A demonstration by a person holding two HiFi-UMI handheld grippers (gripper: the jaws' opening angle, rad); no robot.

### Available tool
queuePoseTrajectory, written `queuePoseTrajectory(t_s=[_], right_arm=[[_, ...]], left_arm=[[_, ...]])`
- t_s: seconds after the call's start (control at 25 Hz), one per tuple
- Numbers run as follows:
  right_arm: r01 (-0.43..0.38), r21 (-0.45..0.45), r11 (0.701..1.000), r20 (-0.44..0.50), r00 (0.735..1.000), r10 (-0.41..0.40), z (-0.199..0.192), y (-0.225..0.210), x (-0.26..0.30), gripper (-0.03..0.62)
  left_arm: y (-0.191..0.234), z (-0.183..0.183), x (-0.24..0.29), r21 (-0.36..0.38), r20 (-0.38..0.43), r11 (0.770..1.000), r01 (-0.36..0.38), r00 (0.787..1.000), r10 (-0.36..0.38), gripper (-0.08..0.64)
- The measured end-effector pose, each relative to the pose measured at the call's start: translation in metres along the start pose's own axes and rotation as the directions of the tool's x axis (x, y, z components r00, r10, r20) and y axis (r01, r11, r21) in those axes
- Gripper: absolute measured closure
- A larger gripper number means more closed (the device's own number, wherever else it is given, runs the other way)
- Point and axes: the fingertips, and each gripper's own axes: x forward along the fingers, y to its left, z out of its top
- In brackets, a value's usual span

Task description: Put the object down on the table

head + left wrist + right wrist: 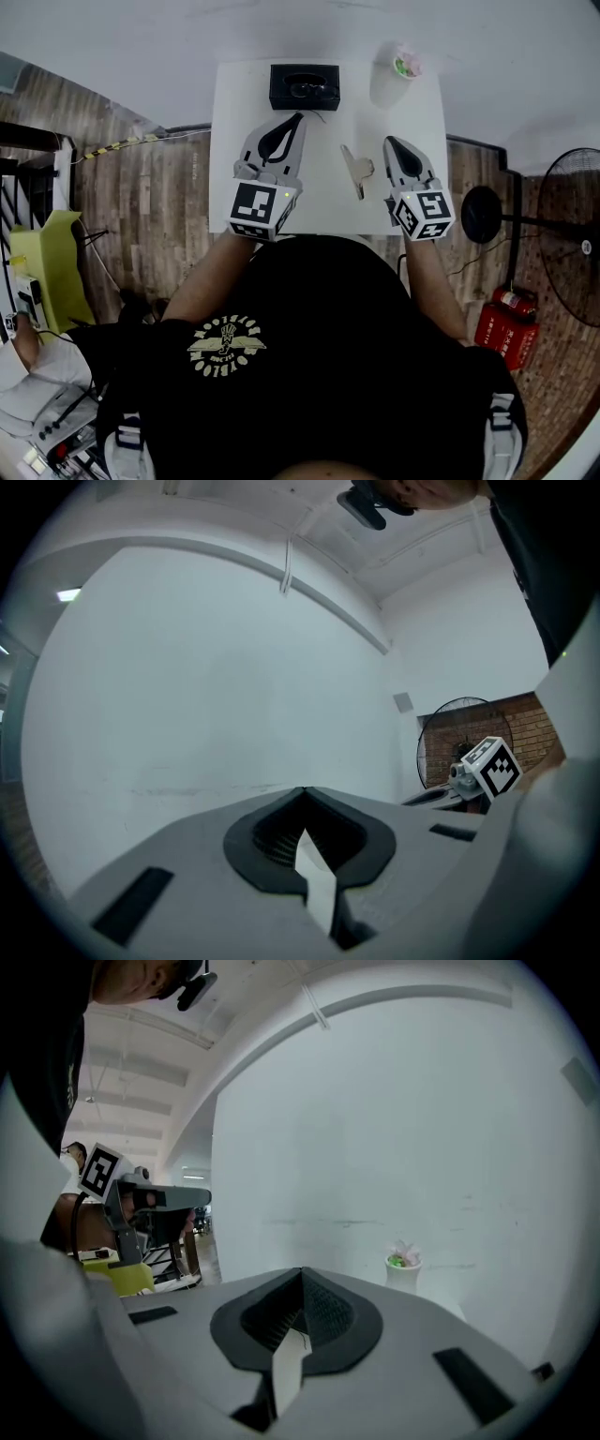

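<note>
Head view: a flat beige piece [356,171] is seen lying on the white desk [234,103] between the left claw [298,117] and the right claw [388,142], both clenched empty.

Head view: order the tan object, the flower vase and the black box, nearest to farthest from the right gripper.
1. Tan object, just left of the right gripper.
2. Flower vase, ahead at the far right corner.
3. Black box, far edge, across to the left.
</note>
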Motion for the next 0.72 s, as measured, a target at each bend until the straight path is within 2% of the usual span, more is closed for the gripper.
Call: queuePoseTrajectory(t_s=[0.24, 0.72], right_arm=[[-0.031, -0.017, 0.999, 0.044, 0.999, 0.031, 0.03, 0.01, -0.01, 0.591], [-0.081, -0.026, 0.996, 0.098, 0.992, 0.083, 0.078, 0.023, -0.019, 0.591]], left_arm=[[-0.006, 0.011, -0.005, -0.039, 0.01, 0.999, -0.011, 1.0, 0.011, 0.554], [-0.023, 0.024, -0.005, -0.029, 0.014, 0.999, 0.017, 1.0, -0.016, 0.553]])
